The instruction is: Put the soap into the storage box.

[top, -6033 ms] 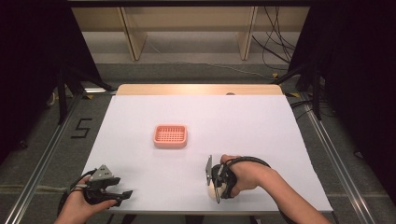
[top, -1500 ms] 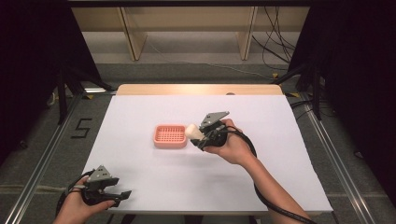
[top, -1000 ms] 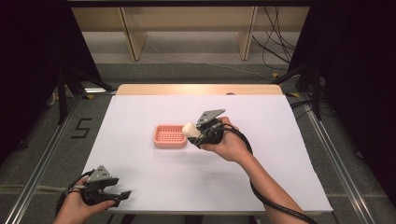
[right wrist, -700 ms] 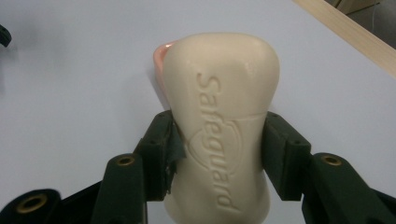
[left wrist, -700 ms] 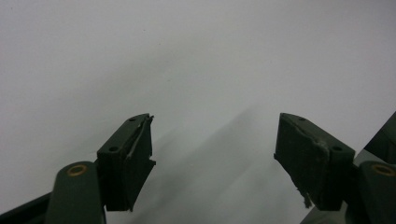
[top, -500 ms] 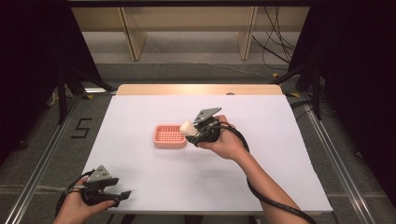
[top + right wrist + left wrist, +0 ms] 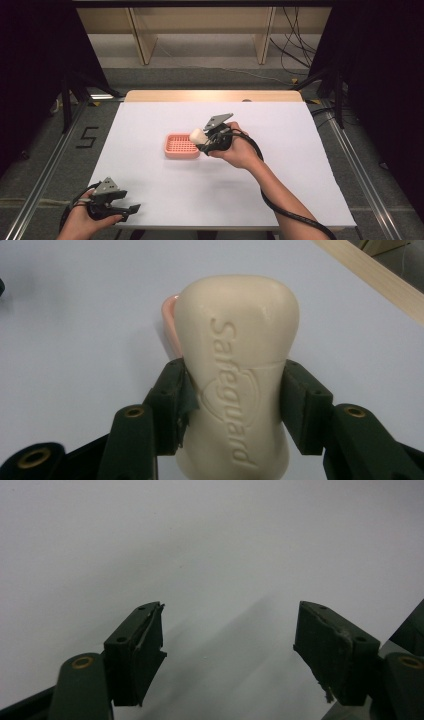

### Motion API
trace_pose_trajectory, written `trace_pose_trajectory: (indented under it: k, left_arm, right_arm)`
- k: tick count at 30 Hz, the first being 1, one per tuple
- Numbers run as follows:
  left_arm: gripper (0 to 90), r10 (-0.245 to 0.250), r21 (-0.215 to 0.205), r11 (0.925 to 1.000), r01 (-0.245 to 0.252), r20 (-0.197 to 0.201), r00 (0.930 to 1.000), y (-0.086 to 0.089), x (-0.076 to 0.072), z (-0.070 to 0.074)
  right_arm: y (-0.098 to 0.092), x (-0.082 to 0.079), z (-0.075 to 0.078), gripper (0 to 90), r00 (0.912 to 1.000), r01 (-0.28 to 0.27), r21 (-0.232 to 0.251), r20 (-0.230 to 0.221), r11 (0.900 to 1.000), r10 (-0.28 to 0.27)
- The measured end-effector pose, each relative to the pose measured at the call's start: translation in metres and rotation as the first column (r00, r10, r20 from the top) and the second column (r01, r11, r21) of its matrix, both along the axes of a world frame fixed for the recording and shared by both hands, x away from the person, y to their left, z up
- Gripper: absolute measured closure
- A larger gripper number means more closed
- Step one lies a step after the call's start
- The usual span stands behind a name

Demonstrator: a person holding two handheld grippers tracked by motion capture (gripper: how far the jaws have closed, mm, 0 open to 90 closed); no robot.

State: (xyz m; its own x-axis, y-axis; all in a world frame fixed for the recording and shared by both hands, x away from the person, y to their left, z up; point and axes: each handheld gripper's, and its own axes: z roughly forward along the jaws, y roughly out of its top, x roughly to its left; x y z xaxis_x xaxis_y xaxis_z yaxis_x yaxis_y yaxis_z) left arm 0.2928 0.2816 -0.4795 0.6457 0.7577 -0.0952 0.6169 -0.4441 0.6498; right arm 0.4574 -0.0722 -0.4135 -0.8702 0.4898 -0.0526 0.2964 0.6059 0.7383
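- Since six seconds ago my right gripper [image 7: 204, 140] has travelled from the table's near edge up to the pink soap dish [image 7: 181, 146]; the dish itself hasn't shifted.
- I see its jaws clamped on the cream soap bar [image 7: 237, 370], pads pressing both flanks.
- The bar hangs at the dish's 3 o'clock rim, over the white table [image 7: 300, 150].
- My left gripper [image 7: 131, 209] rests at 7 o'clock from the dish, jaws wide apart, nothing between them.
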Motion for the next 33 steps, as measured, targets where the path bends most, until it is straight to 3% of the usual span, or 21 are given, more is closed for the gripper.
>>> trace_pose_trajectory:
  k: [1,11,21,26,28,33]
  left_arm:
    - [27.3,0.004,-0.003,1.0000,-0.004,0.001,1.0000,0.000,0.000,0.000]
    - [27.3,0.002,-0.002,1.0000,-0.002,0.001,1.0000,0.000,0.000,0.000]
    - [27.3,0.018,0.001,0.9998,-0.018,-0.003,0.9998,0.000,0.000,-0.001]
    - [27.3,0.012,0.004,0.9999,-0.012,-0.001,0.9999,0.000,0.000,-0.001]
    - [27.3,0.010,0.006,0.9999,-0.010,0.001,0.9999,0.000,0.001,-0.001]
    - [27.3,0.009,-0.001,1.0000,-0.009,0.004,1.0000,0.001,0.000,-0.001]
  right_arm:
    - [0.001,0.001,-0.002,50.5,0.9999,0.004,0.007,0.016,1.000,-0.004]
    - [0.006,0.005,-0.002,50.5,0.9999,-0.007,-0.001,0.010,1.000,0.007]
    - [0.012,0.007,-0.003,50.5,0.9999,0.007,-0.010,-0.015,1.000,-0.007]
    - [0.017,0.010,-0.002,50.5,0.9999,-0.015,-0.014,0.007,1.000,0.016]
    - [0.018,0.010,-0.001,50.5,0.9998,0.000,-0.012,-0.021,1.000,-0.001]
    - [0.022,0.012,-0.002,50.5,0.9999,-0.007,-0.018,-0.014,1.000,0.007]
